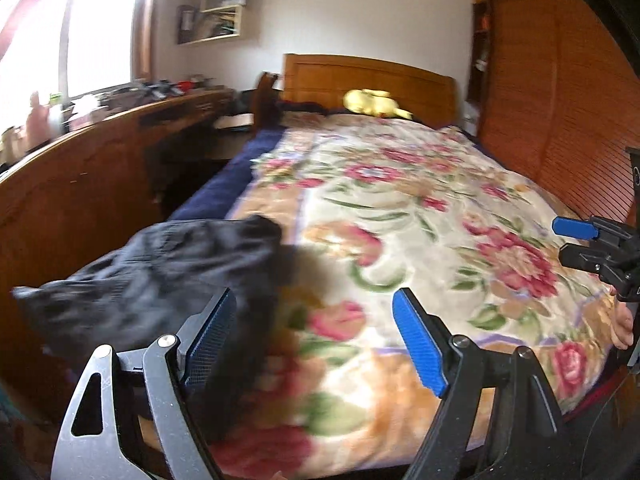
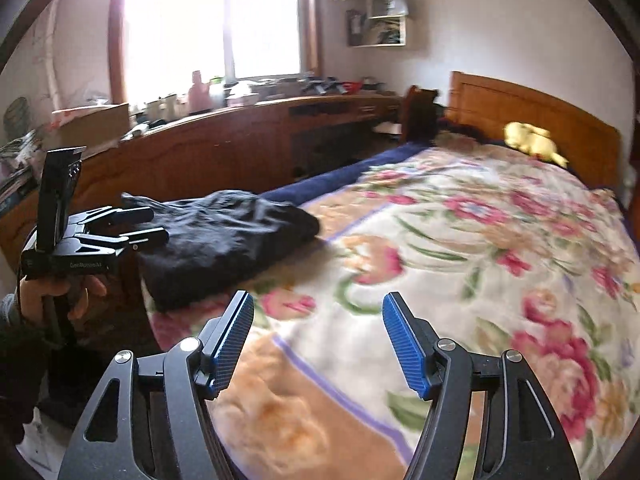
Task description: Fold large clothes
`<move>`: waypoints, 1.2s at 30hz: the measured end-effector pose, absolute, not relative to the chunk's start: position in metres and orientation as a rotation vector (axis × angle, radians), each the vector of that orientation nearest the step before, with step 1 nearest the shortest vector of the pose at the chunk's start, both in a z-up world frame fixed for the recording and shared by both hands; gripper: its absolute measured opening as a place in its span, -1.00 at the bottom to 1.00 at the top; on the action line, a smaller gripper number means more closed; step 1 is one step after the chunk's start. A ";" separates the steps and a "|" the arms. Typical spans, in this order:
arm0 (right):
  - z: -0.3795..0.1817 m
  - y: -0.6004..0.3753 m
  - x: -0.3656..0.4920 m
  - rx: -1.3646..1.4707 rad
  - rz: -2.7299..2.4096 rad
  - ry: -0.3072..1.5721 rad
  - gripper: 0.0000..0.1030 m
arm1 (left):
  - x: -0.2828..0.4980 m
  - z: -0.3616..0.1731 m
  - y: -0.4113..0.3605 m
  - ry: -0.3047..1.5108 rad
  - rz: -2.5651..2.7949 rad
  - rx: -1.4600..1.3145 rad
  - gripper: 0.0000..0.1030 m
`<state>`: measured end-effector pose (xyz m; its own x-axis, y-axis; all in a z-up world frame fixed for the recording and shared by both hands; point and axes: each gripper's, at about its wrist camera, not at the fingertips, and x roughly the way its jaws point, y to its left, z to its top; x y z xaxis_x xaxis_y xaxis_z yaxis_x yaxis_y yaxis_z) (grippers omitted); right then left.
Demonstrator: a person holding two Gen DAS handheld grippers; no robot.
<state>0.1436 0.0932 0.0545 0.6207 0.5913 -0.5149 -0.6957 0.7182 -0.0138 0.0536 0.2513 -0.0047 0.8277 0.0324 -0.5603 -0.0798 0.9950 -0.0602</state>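
A black garment [image 1: 160,272] lies bunched in a folded heap on the near left corner of the bed, on the floral blanket [image 1: 420,208]. My left gripper [image 1: 316,294] is open just above that corner; the garment's blurred right edge lies beside its left finger, and the pads press on nothing. The right wrist view shows the same garment [image 2: 228,236] ahead and to the left, with the left gripper [image 2: 136,228] in a hand beside it. My right gripper [image 2: 318,295] stands open over bare blanket [image 2: 440,240], nothing between its fingers. It also shows at the left wrist view's right edge [image 1: 580,240].
A wooden headboard [image 1: 372,76] and a yellow plush toy [image 1: 372,104] are at the bed's far end. A long wooden desk [image 2: 240,140] with clutter runs along the left under a bright window. A slatted wardrobe [image 1: 560,100] stands on the right.
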 end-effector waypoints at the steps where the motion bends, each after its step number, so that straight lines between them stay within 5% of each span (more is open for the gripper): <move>1: 0.053 0.083 0.140 -0.216 0.722 0.509 0.33 | 0.057 -0.005 0.240 0.594 0.046 -0.077 0.57; 21: 0.061 -0.045 0.039 -0.030 0.328 0.424 0.41 | 0.058 0.029 0.039 0.548 -0.140 -0.022 0.57; 36: 0.056 -0.052 -0.030 0.044 0.210 0.328 0.41 | 0.018 0.057 0.004 0.440 -0.102 -0.035 0.58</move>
<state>-0.0298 -0.0520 0.0564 0.9251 0.2119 -0.3152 -0.1976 0.9772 0.0773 0.0184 0.0041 0.0571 0.8999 -0.1061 -0.4230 0.0911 0.9943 -0.0556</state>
